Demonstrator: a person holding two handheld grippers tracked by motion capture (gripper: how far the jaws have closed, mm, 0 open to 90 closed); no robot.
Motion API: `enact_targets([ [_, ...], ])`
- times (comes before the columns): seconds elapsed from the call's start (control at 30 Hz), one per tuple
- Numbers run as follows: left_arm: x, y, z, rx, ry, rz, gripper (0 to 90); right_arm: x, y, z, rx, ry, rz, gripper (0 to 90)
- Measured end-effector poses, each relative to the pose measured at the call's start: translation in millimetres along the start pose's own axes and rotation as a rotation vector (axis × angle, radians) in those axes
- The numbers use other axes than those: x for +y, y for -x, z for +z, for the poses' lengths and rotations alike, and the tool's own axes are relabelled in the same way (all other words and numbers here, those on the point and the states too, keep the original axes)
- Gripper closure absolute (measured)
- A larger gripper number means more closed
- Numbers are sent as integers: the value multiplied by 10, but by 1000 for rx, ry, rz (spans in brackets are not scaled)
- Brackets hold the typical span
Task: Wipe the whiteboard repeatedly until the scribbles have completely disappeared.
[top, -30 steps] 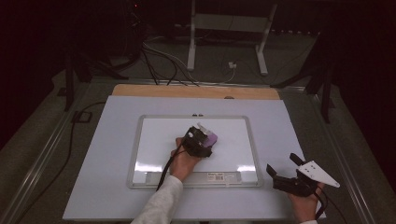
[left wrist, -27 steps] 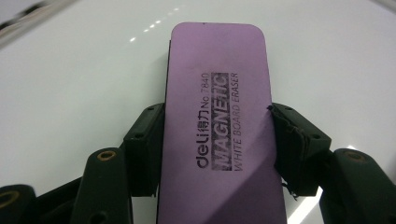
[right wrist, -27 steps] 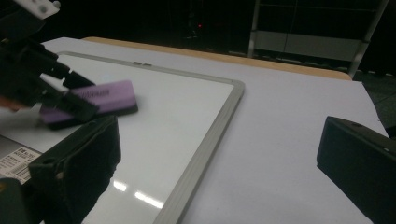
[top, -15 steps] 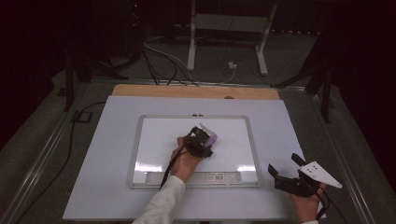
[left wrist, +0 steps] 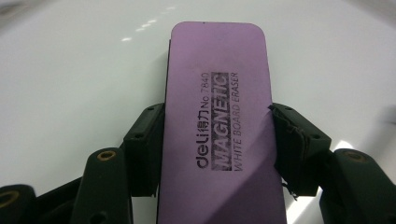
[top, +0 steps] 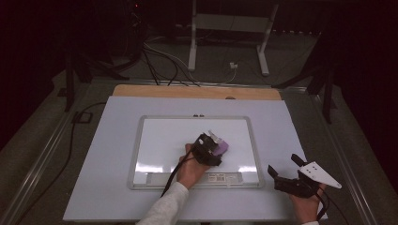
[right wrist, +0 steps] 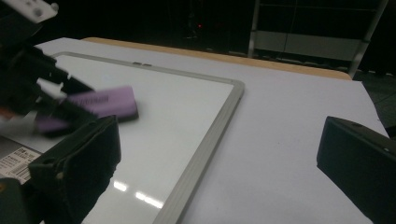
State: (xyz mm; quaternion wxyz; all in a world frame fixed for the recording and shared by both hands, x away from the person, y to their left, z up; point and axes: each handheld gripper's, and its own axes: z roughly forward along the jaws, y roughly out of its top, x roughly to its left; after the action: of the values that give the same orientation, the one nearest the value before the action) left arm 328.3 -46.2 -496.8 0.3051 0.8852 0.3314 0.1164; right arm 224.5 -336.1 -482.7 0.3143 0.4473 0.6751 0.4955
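I have the left gripper clamped on a flat purple rectangular magnetic whiteboard eraser; in the left gripper view both black jaws press against its long sides, with the printed face turned up toward the camera. The eraser sits over the glossy white surface of the silver-framed whiteboard, right of the board's centre in the high view; I think it is resting flat on the board, though the close view is too tight for me to be sure of contact. The whiteboard lies on a pale lilac sheet covering the worktop. My right gripper hovers just off the board's near right corner, over the sheet, its jaws spread wide apart with nothing between them. From the right gripper view the eraser looks blurred.
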Motion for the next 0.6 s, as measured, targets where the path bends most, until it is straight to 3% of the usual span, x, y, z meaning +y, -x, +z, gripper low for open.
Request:
enact_targets([
  [0.07, 4, 89, -8, 5, 0, 53, 418, -2, 8, -3, -2, 0, 2, 2],
  [0.13, 5, 53, -5, -2, -4, 34, 419, -1, 11, -7, -3, 3, 1, 2],
  [0.2, -4, -32, -13, 49, -7, 19, 418, 2, 11, -15, -4, 3, 1, 2],
  [0.4, -132, -472, -97, 130, -11, -132, 419, 0, 29, -25, -7, 5, 6, 2],
  [0.6, -267, -716, -186, 157, -4, -206, 419, -1, 10, -9, -3, 2, 1, 2],
])
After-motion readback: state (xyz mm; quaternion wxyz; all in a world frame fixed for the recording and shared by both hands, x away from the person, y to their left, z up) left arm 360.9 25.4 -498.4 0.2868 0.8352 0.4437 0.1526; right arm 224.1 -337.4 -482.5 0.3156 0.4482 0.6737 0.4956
